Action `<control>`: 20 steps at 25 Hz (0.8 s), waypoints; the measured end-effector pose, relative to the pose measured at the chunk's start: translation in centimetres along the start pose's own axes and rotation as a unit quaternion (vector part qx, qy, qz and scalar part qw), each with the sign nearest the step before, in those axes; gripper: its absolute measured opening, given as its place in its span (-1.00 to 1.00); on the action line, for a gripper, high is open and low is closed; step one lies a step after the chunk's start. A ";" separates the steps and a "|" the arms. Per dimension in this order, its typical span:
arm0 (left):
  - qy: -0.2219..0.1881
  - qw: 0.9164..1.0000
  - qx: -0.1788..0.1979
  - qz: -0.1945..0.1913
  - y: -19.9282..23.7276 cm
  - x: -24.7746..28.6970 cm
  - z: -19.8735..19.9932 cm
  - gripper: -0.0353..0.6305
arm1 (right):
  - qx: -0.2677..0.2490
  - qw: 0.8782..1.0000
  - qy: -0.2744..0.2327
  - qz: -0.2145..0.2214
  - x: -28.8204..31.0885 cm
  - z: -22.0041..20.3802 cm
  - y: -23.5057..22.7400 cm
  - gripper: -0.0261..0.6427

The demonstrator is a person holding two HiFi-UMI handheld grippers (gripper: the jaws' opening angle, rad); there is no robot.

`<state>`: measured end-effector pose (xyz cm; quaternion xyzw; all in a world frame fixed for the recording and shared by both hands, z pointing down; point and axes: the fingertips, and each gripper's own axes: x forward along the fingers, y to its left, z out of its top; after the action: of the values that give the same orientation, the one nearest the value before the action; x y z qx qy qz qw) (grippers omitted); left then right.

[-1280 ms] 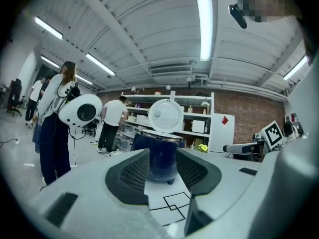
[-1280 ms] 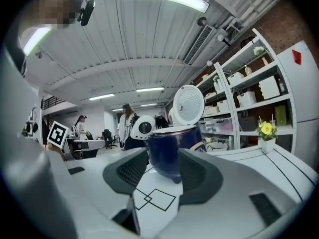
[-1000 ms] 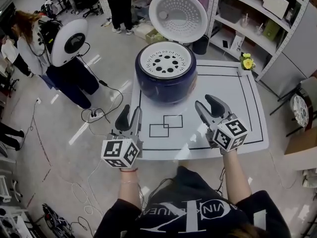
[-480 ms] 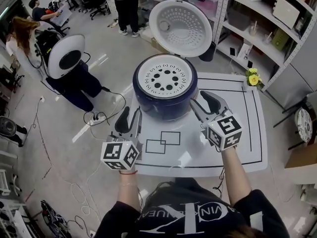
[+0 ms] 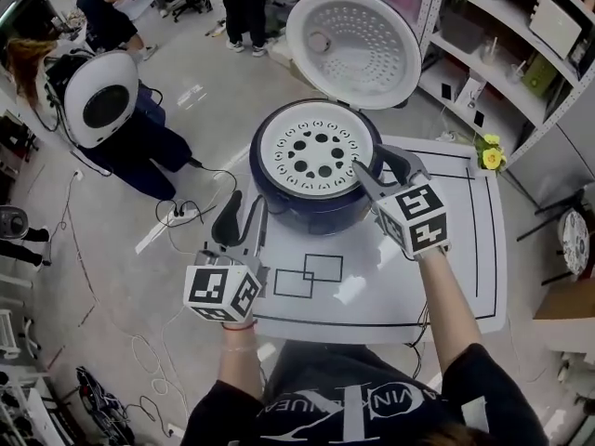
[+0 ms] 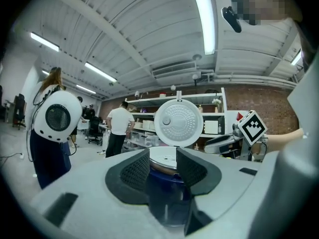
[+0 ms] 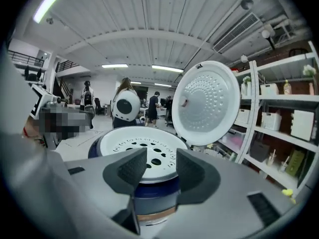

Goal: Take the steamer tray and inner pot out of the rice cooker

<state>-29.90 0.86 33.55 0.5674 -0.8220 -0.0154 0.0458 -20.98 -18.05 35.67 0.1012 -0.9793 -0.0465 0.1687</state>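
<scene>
Steamer tray point(image 5: 316, 151), white and pierced with round holes, seated level in the mouth of the dark blue rice cooker point(image 5: 307, 210) at the far side of the white table point(image 5: 456, 286); inner pot out of sight beneath it. Cooker lid point(image 5: 353, 35) swung fully up behind, dimpled white underside toward the camera. Right gripper point(image 5: 376, 167) up at the cooker's right rim, jaws spread wide and empty, tips overlapping the tray's edge in the head view, contact impossible to judge; in the right gripper view, tray rim and blue wall framed in the gap ahead of the pads. Left gripper point(image 5: 242, 216) nearer the person, by the table's left edge and short of the cooker's left flank, jaws likewise well apart with nothing between them, the cooker's body in line beyond. Two overlapping black rectangles point(image 5: 311, 275) outlined on the tabletop between the grippers. Yellow flowers point(image 5: 491, 156) at the table's far right corner, metal shelving point(image 5: 521, 54) behind. Off to the left, a white dome-shaped device point(image 5: 98, 100) and a power strip point(image 5: 178, 215) with cables on the floor.
</scene>
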 end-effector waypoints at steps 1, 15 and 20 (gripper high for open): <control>-0.002 1.000 0.003 -0.003 0.1 0.5 0.2 -0.48 | -0.009 1.000 0.008 -0.003 0.6 0.1 -0.4 -0.39; 0.002 0.998 0.017 -0.058 2.2 6.6 1.4 -0.48 | -0.027 0.987 0.156 -0.027 7.3 -1.2 -4.2 -0.25; 0.001 0.998 0.005 -0.068 3.1 7.6 1.7 -0.48 | -0.085 0.974 0.203 -0.061 8.7 -2.1 -4.8 -0.26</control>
<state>-35.62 -5.23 32.56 0.6226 -0.7813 -0.0140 0.0425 -27.40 -24.74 39.86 0.1529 -0.9091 -0.1183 0.3691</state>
